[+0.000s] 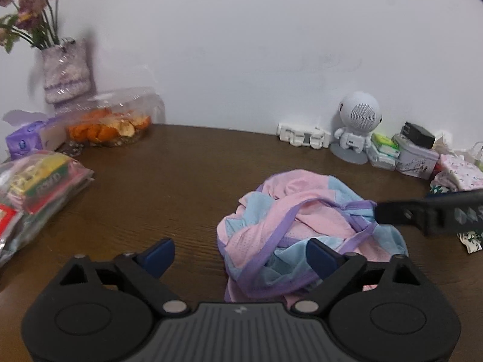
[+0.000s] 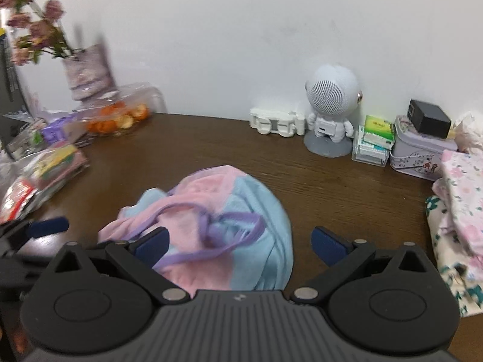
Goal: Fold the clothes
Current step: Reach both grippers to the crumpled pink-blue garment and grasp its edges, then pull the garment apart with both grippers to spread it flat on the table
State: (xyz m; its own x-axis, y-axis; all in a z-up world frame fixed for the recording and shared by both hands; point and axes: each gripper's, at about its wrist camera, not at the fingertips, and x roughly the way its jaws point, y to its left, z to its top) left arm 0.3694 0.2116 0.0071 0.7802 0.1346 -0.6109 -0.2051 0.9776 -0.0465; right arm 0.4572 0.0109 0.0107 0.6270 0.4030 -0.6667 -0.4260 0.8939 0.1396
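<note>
Counter (image 1: 187, 163): one, dark brown wood, against a white wall.
Garment (image 1: 302, 226): one crumpled pink and blue piece with purple trim, lying mid-counter, near side.
Folded floral clothes (image 2: 459, 199): one stack, two pieces visible, far right.
Left gripper (image 1: 240, 255): one, jaws wide, nothing between its pads; garment under its right finger.
Right gripper (image 2: 240, 242): one, jaws wide over the garment, not pressing it.
Astronaut figure (image 2: 330, 111): one, at the far wall.

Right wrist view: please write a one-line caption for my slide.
Open right gripper over a crumpled pink-and-blue garment on a brown table, folded floral clothes at right.
</note>
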